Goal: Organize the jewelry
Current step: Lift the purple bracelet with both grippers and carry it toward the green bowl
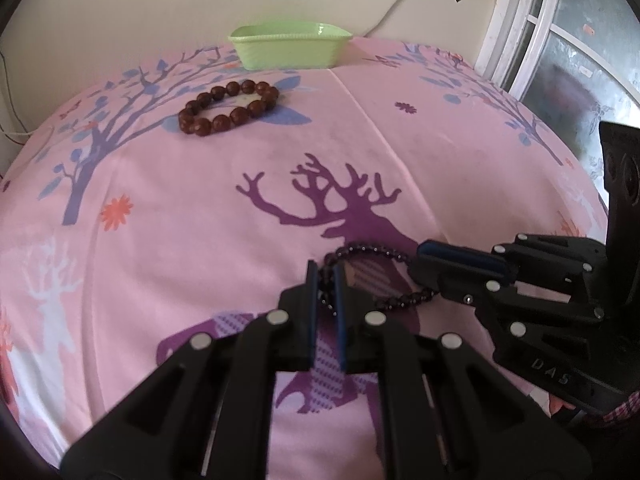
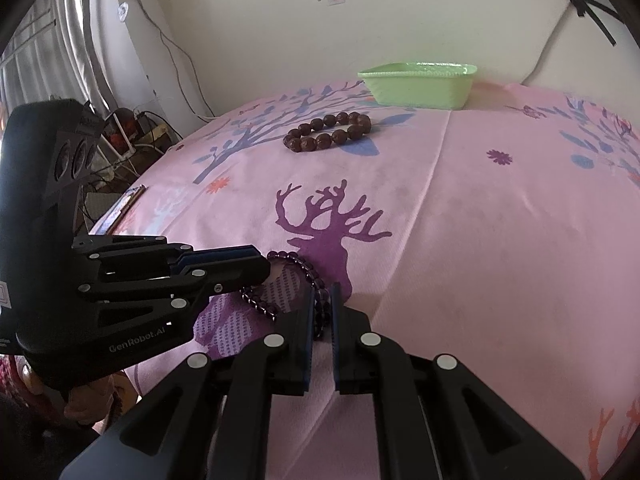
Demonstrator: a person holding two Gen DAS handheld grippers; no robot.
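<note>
A dark purple bead bracelet (image 1: 372, 246) (image 2: 297, 261) lies over the purple deer print on the pink sheet (image 1: 200, 248) (image 2: 500, 260), and both grippers hold it. My left gripper (image 1: 326, 278) (image 2: 269, 268) is shut on the loop's left side, with beads showing between its pads. At the opposite side of the loop, my right gripper (image 2: 322, 304) (image 1: 420, 256) is shut on the beads. A brown bracelet of large beads (image 1: 228, 109) (image 2: 328, 130) rests farther back on the sheet. Behind it, by the wall, stands a light green basket (image 1: 290, 52) (image 2: 420, 86).
The wall runs right behind the basket. A window (image 1: 568, 52) stands at the right of the bed. Off the bed's left edge are cables and clutter (image 2: 132, 132), and a flat book-like object (image 2: 124, 208) lies at that edge.
</note>
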